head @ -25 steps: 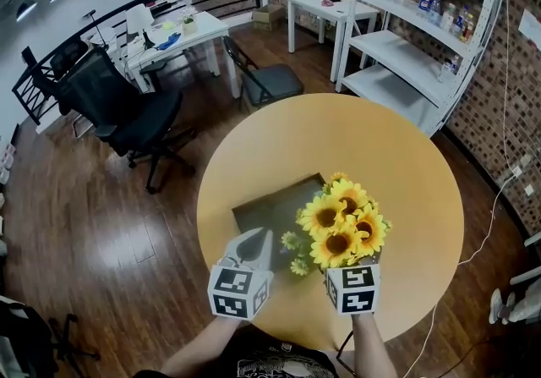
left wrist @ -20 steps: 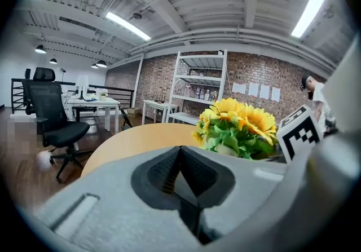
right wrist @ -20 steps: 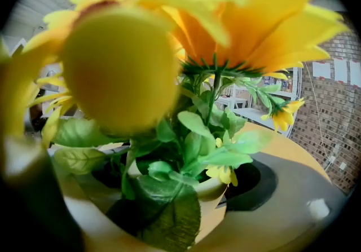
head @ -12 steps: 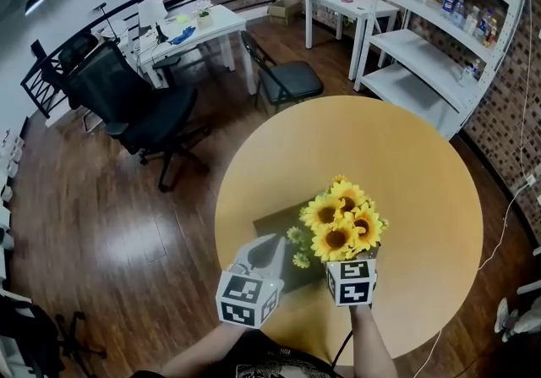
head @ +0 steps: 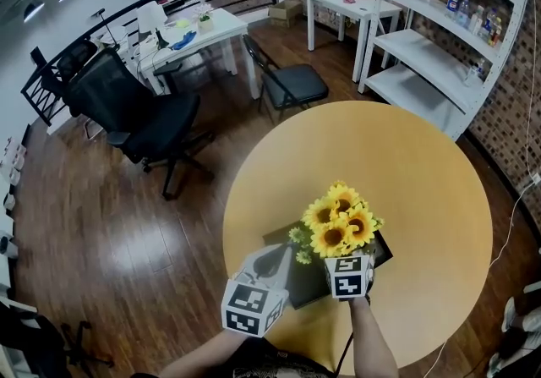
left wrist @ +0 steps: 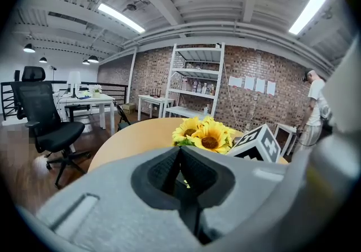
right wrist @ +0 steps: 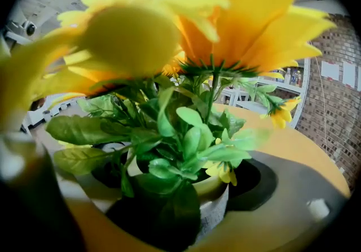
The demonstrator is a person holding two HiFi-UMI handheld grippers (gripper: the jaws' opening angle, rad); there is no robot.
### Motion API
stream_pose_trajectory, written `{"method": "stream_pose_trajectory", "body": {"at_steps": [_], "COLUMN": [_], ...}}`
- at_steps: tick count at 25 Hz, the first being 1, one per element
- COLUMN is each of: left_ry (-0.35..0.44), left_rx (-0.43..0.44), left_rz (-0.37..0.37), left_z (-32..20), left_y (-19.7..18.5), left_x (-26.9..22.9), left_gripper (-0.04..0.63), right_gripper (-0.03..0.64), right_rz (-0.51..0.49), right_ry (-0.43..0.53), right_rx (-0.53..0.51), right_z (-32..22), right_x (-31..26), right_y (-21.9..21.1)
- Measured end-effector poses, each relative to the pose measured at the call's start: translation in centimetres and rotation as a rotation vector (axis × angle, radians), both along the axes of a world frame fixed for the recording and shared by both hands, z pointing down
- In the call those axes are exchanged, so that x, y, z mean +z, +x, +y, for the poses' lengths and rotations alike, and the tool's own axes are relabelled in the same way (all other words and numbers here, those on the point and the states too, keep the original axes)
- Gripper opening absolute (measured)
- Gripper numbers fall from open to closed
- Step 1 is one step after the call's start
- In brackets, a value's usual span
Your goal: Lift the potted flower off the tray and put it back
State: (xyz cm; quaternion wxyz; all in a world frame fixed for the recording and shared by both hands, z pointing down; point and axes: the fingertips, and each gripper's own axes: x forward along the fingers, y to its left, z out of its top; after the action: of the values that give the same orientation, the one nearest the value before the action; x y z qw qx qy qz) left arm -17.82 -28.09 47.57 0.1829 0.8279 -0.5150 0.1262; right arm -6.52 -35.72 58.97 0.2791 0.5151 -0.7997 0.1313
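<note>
The potted flower (head: 340,227), a bunch of yellow sunflowers with green leaves, hangs over the dark tray (head: 297,285) on the round wooden table (head: 423,182). My right gripper (head: 346,261) is shut on its pale pot (right wrist: 219,203), with one jaw on each side of it; the blooms hide the pot in the head view. Whether the pot touches the tray I cannot tell. My left gripper (head: 272,260) is shut and empty, just left of the flowers above the tray's near left part, and its closed tips (left wrist: 180,150) point at the sunflowers (left wrist: 204,134).
The table's near edge (head: 287,342) lies just under my hands. A black office chair (head: 139,118), white desks (head: 190,30), a folding chair (head: 292,80) and white shelving (head: 439,38) stand beyond. A person (left wrist: 317,111) stands by the brick wall.
My right gripper has come down and leftward with the flower, from beside the tray to over it. The left gripper has shifted a little along with it.
</note>
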Motion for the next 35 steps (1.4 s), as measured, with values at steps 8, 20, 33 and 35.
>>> {"method": "stream_pose_trajectory", "body": {"at_steps": [8, 20, 33, 35], "left_ry": [-0.010, -0.007, -0.004, -0.004], "left_rx": [0.006, 0.007, -0.049, -0.056], "left_rz": [-0.006, -0.001, 0.033, 0.036], "left_z": [-0.1, 1.2, 5.3, 6.1], "left_y": [-0.3, 0.6, 5.0, 5.9], "left_x": [0.7, 0.9, 0.1, -0.2], "left_gripper": [0.003, 0.003, 0.003, 0.003], "right_gripper": [0.503, 0.520, 0.441, 0.377], "right_rz": [-0.002, -0.034, -0.057, -0.072], "right_ry": [-0.034, -0.054, -0.028, -0.021], "right_rx": [0.001, 0.004, -0.022, -0.032], "right_z": [-0.9, 0.1, 6.6, 8.2], "right_x": [1.8, 1.4, -3.0, -4.2], "right_y": [-0.2, 0.3, 4.1, 4.6]}}
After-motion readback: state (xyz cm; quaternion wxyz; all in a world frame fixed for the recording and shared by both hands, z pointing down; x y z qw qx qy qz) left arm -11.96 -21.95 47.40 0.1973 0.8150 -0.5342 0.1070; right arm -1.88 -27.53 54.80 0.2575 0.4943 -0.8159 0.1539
